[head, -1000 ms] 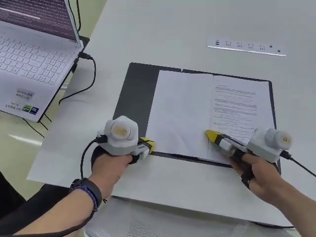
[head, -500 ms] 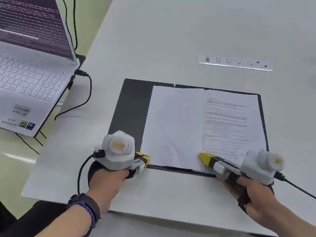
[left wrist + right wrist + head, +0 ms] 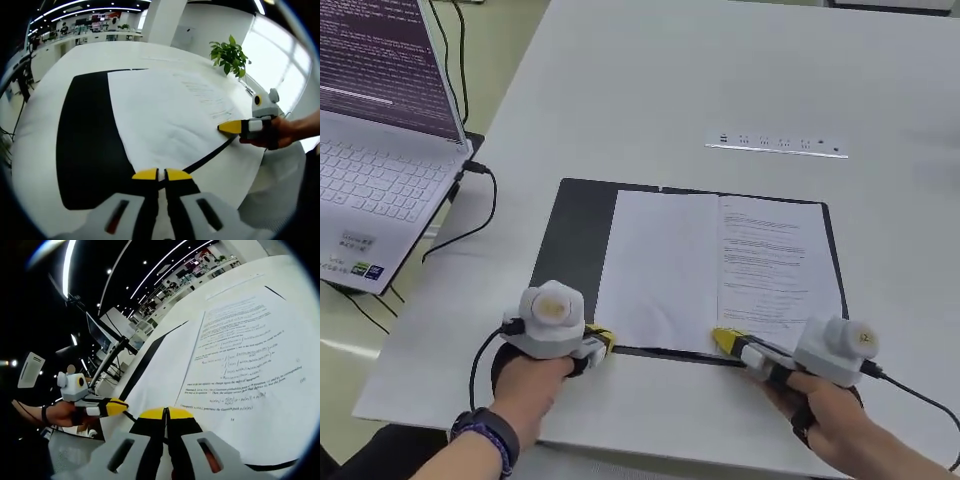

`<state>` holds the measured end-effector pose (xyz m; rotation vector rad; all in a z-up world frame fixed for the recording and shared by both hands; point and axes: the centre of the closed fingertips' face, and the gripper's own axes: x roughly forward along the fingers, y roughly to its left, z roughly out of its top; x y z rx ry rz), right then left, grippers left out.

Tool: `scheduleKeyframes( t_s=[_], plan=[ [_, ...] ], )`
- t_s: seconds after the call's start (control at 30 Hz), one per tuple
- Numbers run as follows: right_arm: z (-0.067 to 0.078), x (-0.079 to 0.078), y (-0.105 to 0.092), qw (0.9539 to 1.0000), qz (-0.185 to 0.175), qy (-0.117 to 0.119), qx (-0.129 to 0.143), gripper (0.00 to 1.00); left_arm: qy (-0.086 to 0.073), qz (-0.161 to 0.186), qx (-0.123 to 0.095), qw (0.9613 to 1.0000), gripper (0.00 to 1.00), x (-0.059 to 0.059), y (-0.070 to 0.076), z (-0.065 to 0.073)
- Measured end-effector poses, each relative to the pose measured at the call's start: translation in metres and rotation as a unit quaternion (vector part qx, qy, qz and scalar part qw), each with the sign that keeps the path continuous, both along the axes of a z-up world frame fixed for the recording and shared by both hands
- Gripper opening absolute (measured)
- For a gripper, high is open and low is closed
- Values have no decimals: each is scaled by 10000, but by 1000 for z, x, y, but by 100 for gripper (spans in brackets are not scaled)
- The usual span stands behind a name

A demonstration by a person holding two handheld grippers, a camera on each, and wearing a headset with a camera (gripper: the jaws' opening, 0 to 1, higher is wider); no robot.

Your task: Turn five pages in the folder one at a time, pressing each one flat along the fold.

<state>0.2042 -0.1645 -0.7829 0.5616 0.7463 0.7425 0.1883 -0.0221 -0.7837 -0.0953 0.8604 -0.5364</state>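
Observation:
A black folder [image 3: 572, 232] lies open on the white table, with a blank turned page [image 3: 660, 265] on the left of the fold and a printed page [image 3: 772, 265] on the right. My left gripper [image 3: 603, 341] rests shut at the folder's near edge, by the blank page's lower left corner [image 3: 150, 162]. My right gripper [image 3: 724, 341] is shut too, its yellow tips at the near edge where the two pages meet. In the right gripper view the printed page [image 3: 240, 365] spreads ahead of the shut jaws. Neither gripper holds anything.
An open laptop [image 3: 375, 150] stands at the left, its black cable [image 3: 470, 225] trailing toward the folder. A white power strip [image 3: 778, 143] lies beyond the folder. A potted plant [image 3: 230, 55] stands at the far end of the table.
The head camera has shifted, so the folder sits lower and further left in view. Both grippers stay shut at the folder's near edge; the right one has edged slightly left along it.

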Motion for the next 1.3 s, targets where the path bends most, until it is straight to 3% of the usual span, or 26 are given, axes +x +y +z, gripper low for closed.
scheduleKeyframes(
  t_s=[0.3, 0.47, 0.67, 0.77, 0.9, 1.0, 1.3],
  plan=[
    [1, -5, -3, 10000, -27, 81, -44, 0, -229, 165, -100, 9996, 6, -1, 3, 27],
    [10, -8, -8, 9999, -64, -38, -144, 0, -372, 204, -126, 9990, 9, -1, 8, 43],
    [29, -9, -27, 9988, -210, -329, -288, 0, -587, 120, -164, 9981, 11, 3, 9, 63],
    [45, -8, -38, 9972, -338, -584, -314, 0, -658, 51, -91, 9978, 13, 4, 11, 71],
    [58, -11, -55, 9952, -475, -746, -429, 6, -778, -5, -107, 9969, 16, 7, 12, 84],
    [70, -16, -68, 9915, -356, -1038, -702, 7, -905, -45, -157, 9958, 17, 9, 13, 93],
    [102, -24, -105, 9835, -641, -1376, -983, 22, -1020, -229, -26, 9945, 28, 4, 17, 105]
  ],
)
